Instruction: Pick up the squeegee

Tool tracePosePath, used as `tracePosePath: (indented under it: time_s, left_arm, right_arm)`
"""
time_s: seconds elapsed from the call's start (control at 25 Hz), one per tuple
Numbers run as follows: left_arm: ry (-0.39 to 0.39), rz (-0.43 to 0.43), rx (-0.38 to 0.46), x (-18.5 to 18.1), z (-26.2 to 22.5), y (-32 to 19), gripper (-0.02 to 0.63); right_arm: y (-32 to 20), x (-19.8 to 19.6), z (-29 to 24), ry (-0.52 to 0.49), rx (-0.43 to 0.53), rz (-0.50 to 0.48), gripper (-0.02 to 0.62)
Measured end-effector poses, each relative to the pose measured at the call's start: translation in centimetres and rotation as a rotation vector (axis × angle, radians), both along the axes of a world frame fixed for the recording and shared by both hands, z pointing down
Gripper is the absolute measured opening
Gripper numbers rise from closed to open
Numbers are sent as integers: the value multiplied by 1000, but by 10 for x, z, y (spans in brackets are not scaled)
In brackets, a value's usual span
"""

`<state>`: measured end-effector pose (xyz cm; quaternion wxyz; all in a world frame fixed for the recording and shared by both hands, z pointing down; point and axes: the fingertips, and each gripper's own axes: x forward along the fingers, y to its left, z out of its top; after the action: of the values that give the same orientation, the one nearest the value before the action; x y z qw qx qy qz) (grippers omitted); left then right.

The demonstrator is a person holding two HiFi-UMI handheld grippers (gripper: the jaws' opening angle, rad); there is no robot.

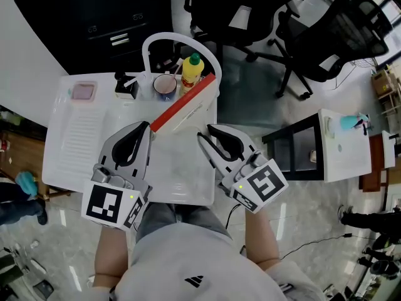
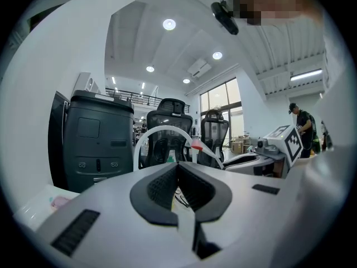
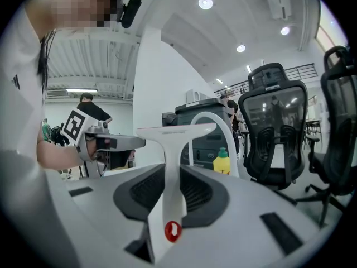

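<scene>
Left gripper (image 2: 177,169), grey with ribbed black pads, is clenched on nothing. The squeegee (image 1: 184,103), a red blade on a white plastic T with unreadable faint print, sits over the tray (image 1: 69,137), its handle pinched in the right gripper (image 1: 205,133).

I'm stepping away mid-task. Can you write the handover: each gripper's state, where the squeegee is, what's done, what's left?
Left gripper: shut, empty.
Right gripper: shut on the handle of the white plastic squeegee with the red blade.
Squeegee: blade end points away from the jaws, over the white sink basin.
Done: grasp.
Left: lift it clear. The views don't show whether it already is.
</scene>
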<state>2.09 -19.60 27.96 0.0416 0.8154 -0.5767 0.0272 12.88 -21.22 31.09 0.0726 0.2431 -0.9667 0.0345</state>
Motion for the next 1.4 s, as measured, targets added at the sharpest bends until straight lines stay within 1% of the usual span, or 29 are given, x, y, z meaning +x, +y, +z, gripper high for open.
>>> tracePosePath:
  time_s: [0.24,0.64,1.12,1.4]
  left_arm:
    - [-2,9,3,8,-2,5,12]
    - [5,12,17,13,-6,9,12]
    - [2,10,30,13,-10,12,12]
    - [2,2,35,11,-14,15,12]
  right_arm:
    - [6,2,-13,-57,1,-13,91]
    - [12,3,-27,-112,10,-26,91]
    - [14,2,-34,-152,21,-28,91]
    - [15,1,-37,-156,23,-36,91]
